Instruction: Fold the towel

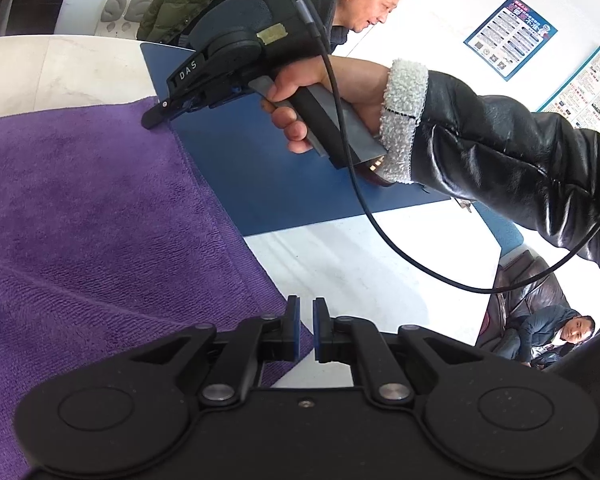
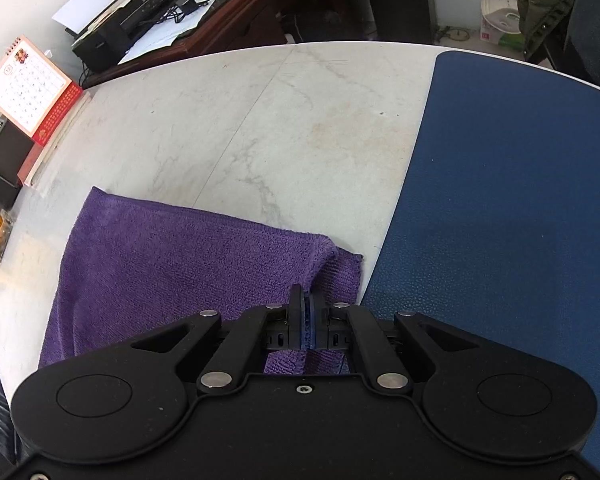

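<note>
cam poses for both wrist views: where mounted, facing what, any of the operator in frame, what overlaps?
Left wrist: sits on the left tool, looks across the purple towel toward the right tool at the towel's far corner; the right hand and black sleeve show.
Right wrist: sits on the right tool, shut on a towel fold, looks steeply down over the white table; no hand or arm shows.
Shared: towel, blue mat, table.

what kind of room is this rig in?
Likely an office: a wooden desk carrying a printer and papers, a desk calendar, and printed notices on the wall.
</note>
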Action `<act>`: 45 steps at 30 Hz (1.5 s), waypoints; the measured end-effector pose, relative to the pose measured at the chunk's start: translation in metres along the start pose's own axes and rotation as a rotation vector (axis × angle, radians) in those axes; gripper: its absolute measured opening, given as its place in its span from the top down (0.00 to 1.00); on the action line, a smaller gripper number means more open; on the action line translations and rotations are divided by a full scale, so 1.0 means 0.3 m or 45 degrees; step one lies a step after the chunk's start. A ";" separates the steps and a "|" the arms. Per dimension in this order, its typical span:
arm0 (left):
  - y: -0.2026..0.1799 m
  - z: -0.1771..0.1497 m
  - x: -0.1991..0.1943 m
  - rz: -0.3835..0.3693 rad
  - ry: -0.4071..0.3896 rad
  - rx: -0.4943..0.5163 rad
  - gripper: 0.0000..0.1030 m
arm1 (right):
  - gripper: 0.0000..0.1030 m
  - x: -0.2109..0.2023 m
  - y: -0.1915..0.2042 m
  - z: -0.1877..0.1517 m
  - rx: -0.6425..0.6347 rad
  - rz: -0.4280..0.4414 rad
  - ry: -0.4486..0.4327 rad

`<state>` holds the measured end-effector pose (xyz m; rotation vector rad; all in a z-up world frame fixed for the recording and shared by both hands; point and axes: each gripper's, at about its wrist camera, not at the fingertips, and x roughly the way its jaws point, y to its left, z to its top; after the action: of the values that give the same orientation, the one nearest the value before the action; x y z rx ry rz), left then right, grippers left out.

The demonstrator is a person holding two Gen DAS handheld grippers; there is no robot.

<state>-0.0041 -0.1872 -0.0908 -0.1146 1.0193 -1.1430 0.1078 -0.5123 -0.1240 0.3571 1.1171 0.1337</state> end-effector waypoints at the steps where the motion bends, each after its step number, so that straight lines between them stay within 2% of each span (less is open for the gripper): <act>1: -0.005 -0.002 0.006 0.007 0.004 0.002 0.95 | 0.98 0.000 -0.001 0.000 0.000 0.002 0.000; 6: -0.035 -0.005 0.048 0.027 0.044 0.021 0.95 | 0.98 -0.003 -0.014 0.001 0.008 0.018 -0.004; 8: -0.060 -0.012 0.073 0.071 0.096 0.060 0.94 | 0.98 -0.003 -0.019 0.000 0.011 0.025 -0.007; 13: -0.118 -0.018 0.049 0.087 0.113 0.105 0.94 | 0.98 -0.005 -0.025 -0.005 0.008 0.036 -0.019; 19: -0.119 0.047 -0.128 0.285 0.022 0.138 0.94 | 0.98 -0.009 -0.056 -0.018 0.052 0.088 -0.048; 25: 0.034 0.129 -0.314 0.537 -0.087 0.000 0.92 | 0.98 -0.012 -0.061 -0.027 0.086 0.097 -0.068; 31: 0.296 0.215 -0.473 0.764 -0.138 -0.092 0.90 | 0.98 -0.011 -0.005 -0.037 0.043 -0.002 -0.079; 35: 0.426 0.263 -0.497 0.792 -0.145 -0.111 0.90 | 0.98 -0.009 0.051 -0.040 -0.035 -0.089 -0.073; 40: 0.512 0.269 -0.471 0.762 -0.096 -0.084 0.90 | 0.98 -0.015 0.064 -0.036 0.014 -0.126 -0.082; 45: 0.581 0.252 -0.434 0.738 -0.099 -0.140 0.90 | 0.98 -0.020 0.056 -0.031 0.018 -0.144 -0.085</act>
<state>0.1663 -0.0344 -0.0645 0.0495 0.9601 -0.5516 0.0981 -0.4963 -0.1167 0.3081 1.0700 0.0141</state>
